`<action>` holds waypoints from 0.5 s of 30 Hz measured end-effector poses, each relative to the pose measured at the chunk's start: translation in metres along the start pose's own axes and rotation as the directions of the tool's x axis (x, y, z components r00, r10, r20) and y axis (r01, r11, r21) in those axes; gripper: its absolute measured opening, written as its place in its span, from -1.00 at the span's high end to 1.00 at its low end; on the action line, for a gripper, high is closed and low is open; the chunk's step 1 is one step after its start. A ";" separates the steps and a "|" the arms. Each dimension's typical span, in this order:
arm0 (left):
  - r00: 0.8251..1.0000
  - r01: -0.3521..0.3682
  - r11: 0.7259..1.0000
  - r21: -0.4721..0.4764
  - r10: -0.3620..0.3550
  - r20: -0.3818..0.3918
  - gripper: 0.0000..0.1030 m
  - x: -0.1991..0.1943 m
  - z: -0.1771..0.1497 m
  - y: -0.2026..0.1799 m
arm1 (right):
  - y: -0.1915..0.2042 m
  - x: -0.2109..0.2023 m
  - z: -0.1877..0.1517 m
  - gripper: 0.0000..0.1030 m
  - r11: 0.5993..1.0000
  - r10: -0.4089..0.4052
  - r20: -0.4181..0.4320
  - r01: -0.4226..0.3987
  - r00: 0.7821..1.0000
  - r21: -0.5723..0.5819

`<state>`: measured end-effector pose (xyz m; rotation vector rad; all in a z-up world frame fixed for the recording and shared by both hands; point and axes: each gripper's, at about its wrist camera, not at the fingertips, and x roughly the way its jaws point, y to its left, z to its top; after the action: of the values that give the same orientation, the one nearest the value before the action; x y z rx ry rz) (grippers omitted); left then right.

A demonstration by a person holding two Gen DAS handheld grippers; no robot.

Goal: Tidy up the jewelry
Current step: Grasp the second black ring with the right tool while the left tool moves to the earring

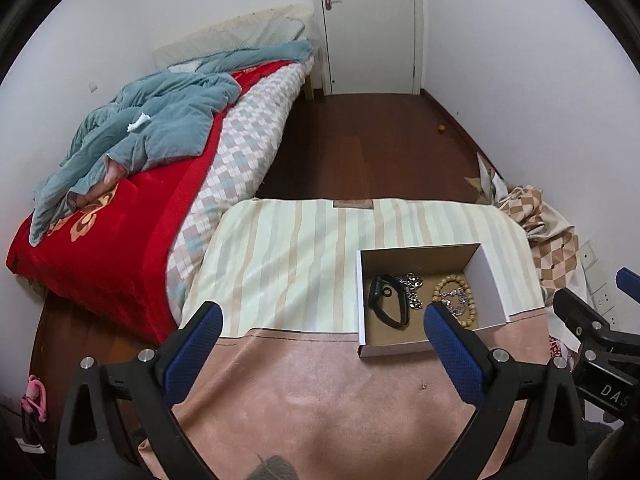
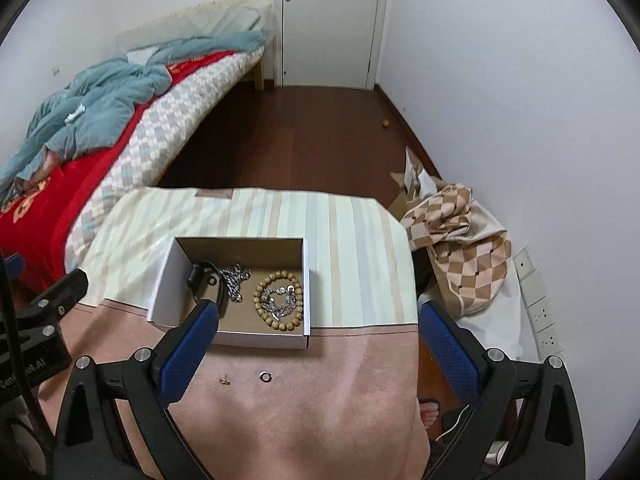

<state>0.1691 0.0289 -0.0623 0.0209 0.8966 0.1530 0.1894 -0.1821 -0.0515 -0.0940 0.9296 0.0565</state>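
An open cardboard box stands on the cloth-covered table. In it lie a black wristband, a silver chain and a wooden bead bracelet with more chain inside its loop. On the pink cloth in front of the box lie a small silver ring and a tiny gold earring. My left gripper hovers open to the left of the box, holding nothing. My right gripper hovers open over the box's near right corner, also with nothing in it.
The table's cloth is pink near me and striped farther off. A bed with a red blanket and a blue-grey quilt sits to the left. A checkered cloth heap and wall sockets are on the right. Dark wood floor runs to a closed door.
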 end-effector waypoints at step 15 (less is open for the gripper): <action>0.979 -0.125 0.992 -0.029 0.119 -0.168 -0.99 0.073 -0.079 0.006 | 0.000 0.057 -0.071 -0.93 0.995 0.091 -0.098 -0.086 0.991 0.050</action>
<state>0.1518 0.0415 -0.1681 0.0272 1.0588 0.2899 0.1671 -0.1889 -0.1393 -0.0134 1.0343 0.1137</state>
